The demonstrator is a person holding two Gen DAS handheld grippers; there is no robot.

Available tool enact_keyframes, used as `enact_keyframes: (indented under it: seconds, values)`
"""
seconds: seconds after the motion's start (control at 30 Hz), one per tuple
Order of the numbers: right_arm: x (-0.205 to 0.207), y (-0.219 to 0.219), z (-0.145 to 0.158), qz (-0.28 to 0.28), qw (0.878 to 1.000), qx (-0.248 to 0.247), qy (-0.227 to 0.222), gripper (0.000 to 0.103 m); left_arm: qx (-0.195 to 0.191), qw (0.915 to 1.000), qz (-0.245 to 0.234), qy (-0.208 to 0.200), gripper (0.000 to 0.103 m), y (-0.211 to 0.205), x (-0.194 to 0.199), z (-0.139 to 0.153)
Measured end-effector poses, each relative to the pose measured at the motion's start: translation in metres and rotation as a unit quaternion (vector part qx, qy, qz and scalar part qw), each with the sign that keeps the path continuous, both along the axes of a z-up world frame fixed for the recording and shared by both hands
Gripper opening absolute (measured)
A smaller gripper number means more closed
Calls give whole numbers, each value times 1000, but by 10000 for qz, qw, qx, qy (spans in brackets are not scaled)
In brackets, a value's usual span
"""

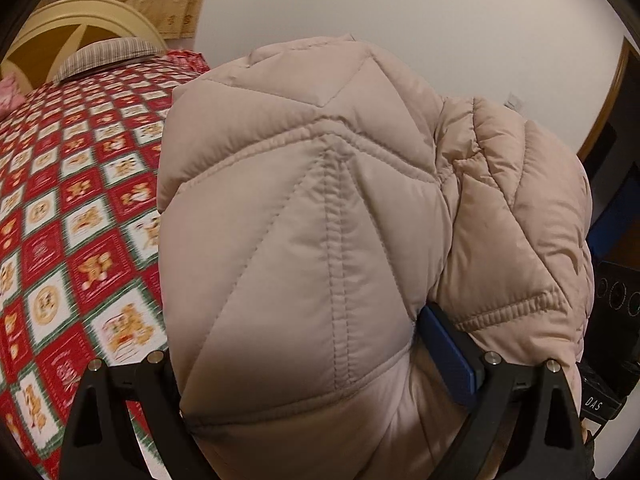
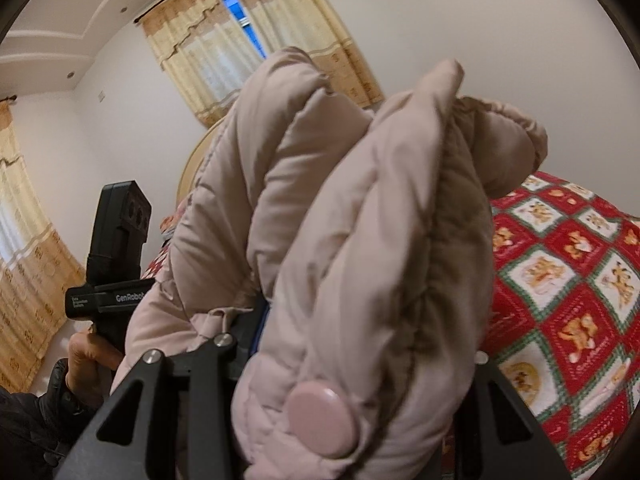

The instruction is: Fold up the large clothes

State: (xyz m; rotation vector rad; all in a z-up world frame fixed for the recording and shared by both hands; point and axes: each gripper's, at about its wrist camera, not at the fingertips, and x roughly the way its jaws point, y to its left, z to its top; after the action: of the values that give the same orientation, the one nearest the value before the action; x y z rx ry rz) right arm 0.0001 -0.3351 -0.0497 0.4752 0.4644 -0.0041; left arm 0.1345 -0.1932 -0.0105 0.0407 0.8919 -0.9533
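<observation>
Above the red patchwork bedspread (image 1: 80,208) both grippers, left gripper (image 1: 320,392) and right gripper (image 2: 352,364), were clamped part-open on the bundled beige puffer jacket (image 1: 340,220), bulk carried off the bed straight ahead of the fingers, neither hand nearer

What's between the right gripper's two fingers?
A thick bunch of the beige puffer jacket, with its pink button near the camera, fills the right gripper, as the right wrist view shows.

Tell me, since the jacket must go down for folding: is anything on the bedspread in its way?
Nothing visible. The puffy jacket hangs in both tools over the red checked bedspread; only a pillow lies far off by the headboard.
</observation>
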Motion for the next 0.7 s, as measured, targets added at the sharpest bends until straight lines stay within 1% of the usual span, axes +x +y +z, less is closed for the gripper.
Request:
enact_keyframes:
  seconds: [0.23,0.27,0.37,0.43,0.47,0.6,0.7]
  values:
    - [-7,7,3,-319,9995,79,6,44,95,9995,-293,-12,96,-42,10,-9]
    - [2,12,4,-366,9993,76,16,44,97,9994,-325,-3,96,-47,9,-9]
    - [-4,12,6,-529,9985,88,51,44,140,9987,-491,35,96,-67,10,-12]
    - [2,22,7,-637,9979,100,82,44,172,9982,-579,22,96,-79,15,-12]
    - [-1,20,7,-704,9974,87,110,44,183,9979,-629,6,96,-86,16,-11]
    - [5,21,11,-864,9961,67,179,44,129,9972,-741,41,96,-109,23,-11]
    - [9,29,16,-894,9957,-60,246,44,94,9970,-762,113,96,-124,30,-14]
